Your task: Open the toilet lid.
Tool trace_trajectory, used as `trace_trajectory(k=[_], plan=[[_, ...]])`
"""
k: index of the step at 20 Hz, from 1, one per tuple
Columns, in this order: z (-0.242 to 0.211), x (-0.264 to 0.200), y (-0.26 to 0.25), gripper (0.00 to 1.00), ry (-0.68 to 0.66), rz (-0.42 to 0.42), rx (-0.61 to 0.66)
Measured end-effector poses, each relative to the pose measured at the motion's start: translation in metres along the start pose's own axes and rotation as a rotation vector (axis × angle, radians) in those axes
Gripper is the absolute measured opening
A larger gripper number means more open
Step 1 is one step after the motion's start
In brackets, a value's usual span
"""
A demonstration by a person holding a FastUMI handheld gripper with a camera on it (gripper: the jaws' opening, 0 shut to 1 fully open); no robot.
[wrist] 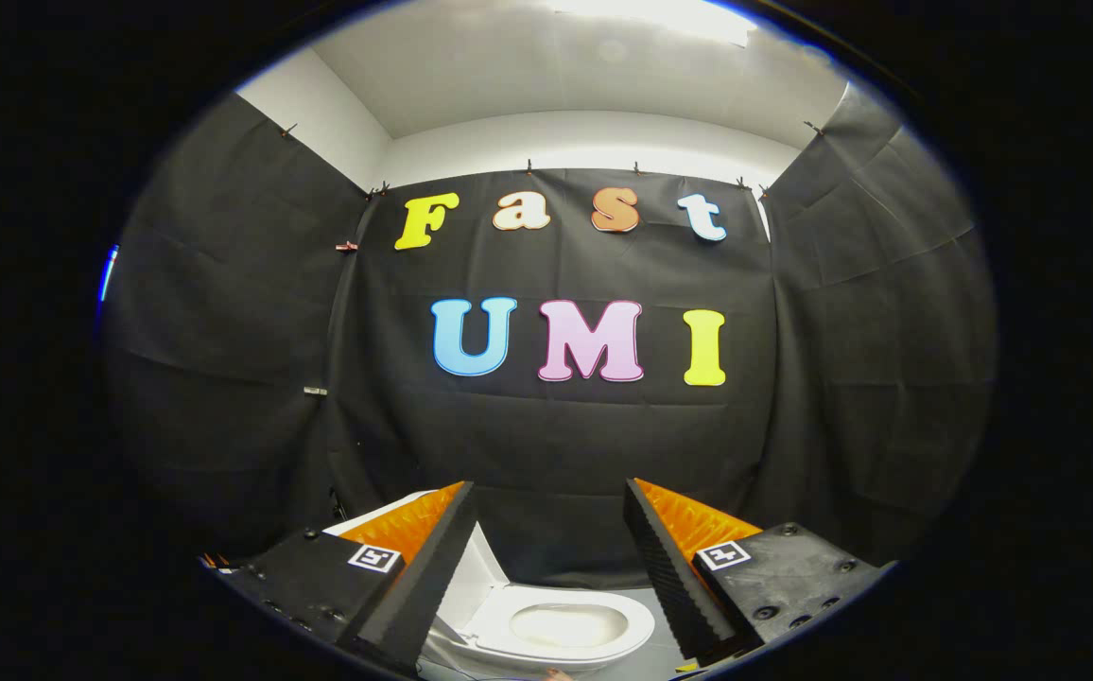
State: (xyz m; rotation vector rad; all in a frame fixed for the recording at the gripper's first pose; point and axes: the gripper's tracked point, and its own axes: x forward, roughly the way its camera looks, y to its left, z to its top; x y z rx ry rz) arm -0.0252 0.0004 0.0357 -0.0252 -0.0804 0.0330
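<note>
The hand-held gripper (548,558) is held with its two fingers spread wide apart, and nothing is gripped between them. The fingers (419,577) are raised above the fixture and contact no object. Between and below them, a white glossy ceramic toilet (561,632) is seen, its oval bowl exposed. The white toilet lid (482,567) appears to be stood upright behind the bowl, partly hidden by the left finger, so its exact angle cannot be confirmed. A grey floor (662,653) is visible beside the bowl. Beyond the fingers, the black cloth booth wall (546,445) is hung.
</note>
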Motion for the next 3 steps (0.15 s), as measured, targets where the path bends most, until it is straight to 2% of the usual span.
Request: trace_trajectory(k=[3], plan=[[0.0000, 0.0007, 0.0028, 0.97, -0.001, 0.006, -0.002]])
